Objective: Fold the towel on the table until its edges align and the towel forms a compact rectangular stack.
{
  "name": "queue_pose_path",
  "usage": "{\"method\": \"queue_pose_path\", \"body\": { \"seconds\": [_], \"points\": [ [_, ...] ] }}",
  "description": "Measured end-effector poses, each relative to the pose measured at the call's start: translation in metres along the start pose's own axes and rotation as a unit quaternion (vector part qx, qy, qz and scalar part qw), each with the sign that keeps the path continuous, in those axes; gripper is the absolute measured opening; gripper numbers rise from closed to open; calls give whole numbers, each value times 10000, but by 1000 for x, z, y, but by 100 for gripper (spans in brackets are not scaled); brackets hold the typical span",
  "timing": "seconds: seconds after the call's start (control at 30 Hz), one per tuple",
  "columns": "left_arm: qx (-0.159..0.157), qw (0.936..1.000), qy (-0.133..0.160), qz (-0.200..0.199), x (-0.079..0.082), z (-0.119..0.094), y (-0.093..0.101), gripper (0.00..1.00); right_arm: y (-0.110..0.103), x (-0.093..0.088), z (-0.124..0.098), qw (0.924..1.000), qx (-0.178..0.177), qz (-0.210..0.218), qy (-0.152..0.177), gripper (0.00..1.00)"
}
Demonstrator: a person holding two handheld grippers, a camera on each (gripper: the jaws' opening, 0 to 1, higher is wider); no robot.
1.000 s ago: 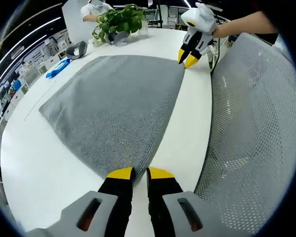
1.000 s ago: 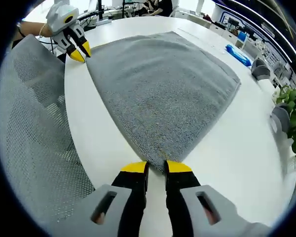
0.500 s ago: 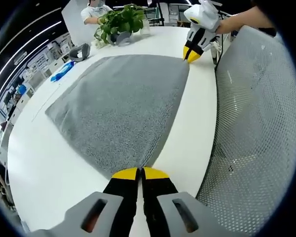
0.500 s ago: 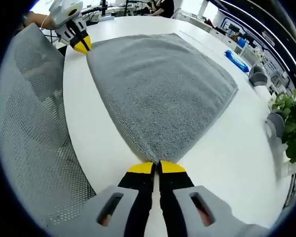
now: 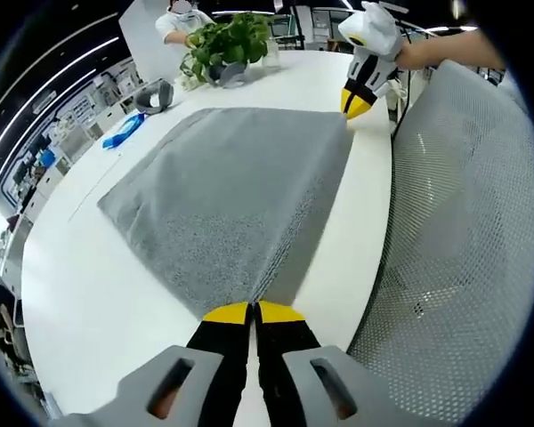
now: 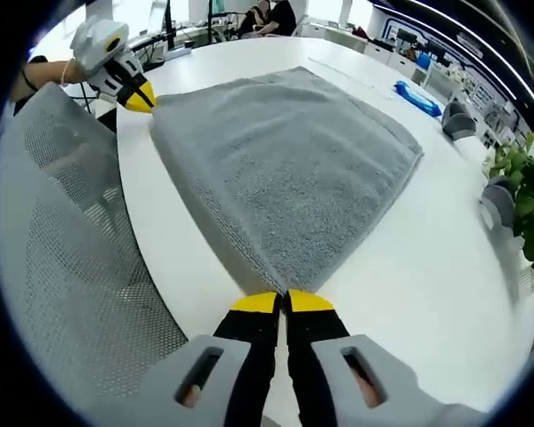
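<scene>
Both near corners now lifted off the white round table (image 5: pixel 89 294): my left gripper (image 5: pixel 253 312) & right gripper (image 6: pixel 281 302) are each clamped on the grey terry towel (image 5: pixel 227 178) ahead. First fold just starting; rest remains.

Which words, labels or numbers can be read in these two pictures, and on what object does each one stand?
None can be read.
The towel, the table and both grippers (left, right) carry no print.
The blue packet and the far shelves are too small and blurred to tell.
</scene>
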State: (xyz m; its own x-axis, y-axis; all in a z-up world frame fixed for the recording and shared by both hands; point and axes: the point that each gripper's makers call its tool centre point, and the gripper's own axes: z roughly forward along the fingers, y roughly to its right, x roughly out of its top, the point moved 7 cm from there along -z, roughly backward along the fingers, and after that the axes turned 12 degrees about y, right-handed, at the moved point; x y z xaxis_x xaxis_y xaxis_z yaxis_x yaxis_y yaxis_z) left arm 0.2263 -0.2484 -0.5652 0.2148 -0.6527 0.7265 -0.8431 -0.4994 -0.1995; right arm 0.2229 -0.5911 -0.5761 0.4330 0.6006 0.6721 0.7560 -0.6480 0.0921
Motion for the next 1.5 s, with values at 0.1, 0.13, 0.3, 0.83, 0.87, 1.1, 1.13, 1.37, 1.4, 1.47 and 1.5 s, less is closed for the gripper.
{"method": "queue_pose_path", "body": {
  "seconds": [0.1,0.13,0.3,0.83,0.87,1.1,1.13,1.37,1.4,1.47,1.5],
  "points": [
    [112,9997,120,-164,5,-6,-2,2,-1,4,-8,9999,-72,79,102,0],
    [152,9995,164,-216,7,-9,-3,2,-2,5,-10,9998,-83,93,125,0],
    [449,9962,414,-627,15,-23,-2,2,-3,11,-24,9987,-199,307,348,0],
    [712,9911,744,-846,41,-58,0,2,-10,35,-69,9924,-422,647,957,0],
    [724,9909,749,-853,42,-60,1,2,-10,37,-72,9919,-427,679,984,0],
    [852,9860,939,-1085,55,-76,3,1,-13,41,-85,9898,-436,838,1066,0],
    [869,9857,928,-1104,56,-77,3,1,-14,41,-86,9897,-421,859,1063,0],
    [902,9842,909,-1226,61,-88,4,2,-21,49,-97,9904,-404,801,1048,0],
    [900,9840,909,-1240,61,-88,4,2,-21,49,-98,9904,-404,803,1047,0],
    [898,9829,918,-1316,62,-88,4,2,-21,51,-101,9905,-403,805,1036,0],
    [905,9825,938,-1332,63,-89,4,2,-21,52,-103,9906,-402,808,1027,0]
  ]
}}
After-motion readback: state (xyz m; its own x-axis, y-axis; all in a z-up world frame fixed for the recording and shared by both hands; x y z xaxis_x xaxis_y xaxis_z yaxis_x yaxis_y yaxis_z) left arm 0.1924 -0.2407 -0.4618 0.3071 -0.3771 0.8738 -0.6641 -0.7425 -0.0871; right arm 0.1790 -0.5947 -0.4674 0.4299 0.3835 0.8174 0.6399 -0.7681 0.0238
